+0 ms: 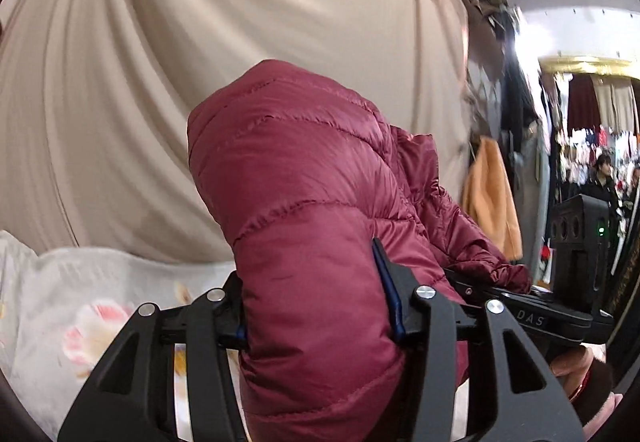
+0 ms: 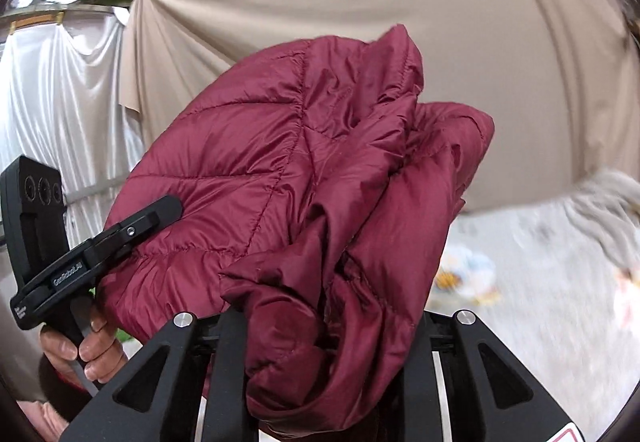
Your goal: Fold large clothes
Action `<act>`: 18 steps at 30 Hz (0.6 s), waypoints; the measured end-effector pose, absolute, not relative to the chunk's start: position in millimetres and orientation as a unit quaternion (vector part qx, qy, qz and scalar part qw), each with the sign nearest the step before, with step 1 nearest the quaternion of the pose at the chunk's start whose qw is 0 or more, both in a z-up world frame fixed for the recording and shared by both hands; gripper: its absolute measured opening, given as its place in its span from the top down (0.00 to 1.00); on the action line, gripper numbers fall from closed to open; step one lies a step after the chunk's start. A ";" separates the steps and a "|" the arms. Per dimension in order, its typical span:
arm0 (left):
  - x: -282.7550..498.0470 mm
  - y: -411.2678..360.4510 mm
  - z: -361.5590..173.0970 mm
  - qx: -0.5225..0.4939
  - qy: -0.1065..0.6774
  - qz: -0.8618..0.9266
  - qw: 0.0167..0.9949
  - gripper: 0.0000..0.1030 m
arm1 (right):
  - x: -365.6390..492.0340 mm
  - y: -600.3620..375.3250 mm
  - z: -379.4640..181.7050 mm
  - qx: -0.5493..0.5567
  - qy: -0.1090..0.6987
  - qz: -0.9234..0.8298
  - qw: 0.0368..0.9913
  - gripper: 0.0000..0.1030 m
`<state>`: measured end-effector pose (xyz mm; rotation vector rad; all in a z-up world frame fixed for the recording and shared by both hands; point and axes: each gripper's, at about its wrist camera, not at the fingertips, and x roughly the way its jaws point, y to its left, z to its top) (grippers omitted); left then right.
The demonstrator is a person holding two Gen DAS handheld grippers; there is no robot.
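The left gripper [image 1: 320, 306] pinches a quilted fold of the red jacket [image 1: 304, 202]. The right gripper [image 2: 324, 326] clamps another bunched part. The jacket hangs lifted between the 2 grippers, above the floral sheet [image 1: 80, 282], before a beige curtain [image 1: 200, 42].

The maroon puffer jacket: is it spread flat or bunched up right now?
Bunched up. The maroon puffer jacket hangs in folds, clamped by both the left hand-held gripper and the right hand-held gripper.
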<state>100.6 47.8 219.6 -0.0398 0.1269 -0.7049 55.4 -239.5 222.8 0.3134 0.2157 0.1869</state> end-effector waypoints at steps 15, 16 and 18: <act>298.7 90.2 -18.1 -0.118 0.317 -0.223 0.914 0.18 | 231.2 -229.8 -12.2 0.307 0.336 0.092 0.886 0.53; 297.6 95.7 -14.8 -0.129 0.320 -0.222 0.912 0.18 | 225.4 -235.2 -6.1 0.312 0.333 0.089 0.885 0.53; 292.9 105.3 -2.3 -0.133 0.311 -0.215 0.916 0.18 | 209.3 -243.5 11.6 0.285 0.322 0.060 0.901 0.52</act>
